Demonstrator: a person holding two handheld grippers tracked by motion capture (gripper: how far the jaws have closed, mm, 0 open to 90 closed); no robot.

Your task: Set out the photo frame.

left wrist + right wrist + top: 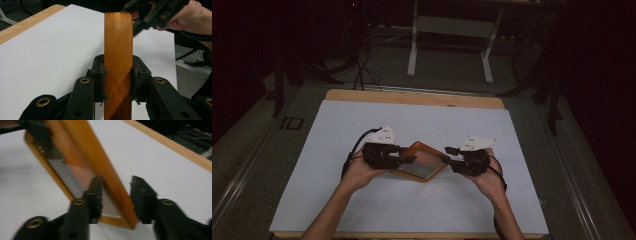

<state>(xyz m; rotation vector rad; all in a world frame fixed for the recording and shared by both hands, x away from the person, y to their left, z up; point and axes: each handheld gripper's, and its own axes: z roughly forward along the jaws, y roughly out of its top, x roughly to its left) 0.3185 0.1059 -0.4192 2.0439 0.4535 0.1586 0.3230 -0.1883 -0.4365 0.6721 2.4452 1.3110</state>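
Observation:
A wooden picture frame (pixel 424 162) with a glass pane hangs tilted a little above the white sheet, between my two grippers. My left gripper (pixel 408 157) is shut on the frame's left rail. In the left gripper view both pads press the orange-brown rail (pixel 118 37), with that gripper (pixel 118 75) clamped around it. My right gripper (pixel 447 159) stands at the frame's right corner. In the right gripper view its jaws (pixel 116 192) straddle the frame's rail (pixel 85 142); the left pad lies near the wood and the right pad stands clear, so the gripper is open.
A white sheet (pixel 412 210) covers most of a wooden table (pixel 412 97). Beyond the table's far edge are a white stand (pixel 449 30) and cables on a dark floor. Both of the person's forearms come in from the bottom.

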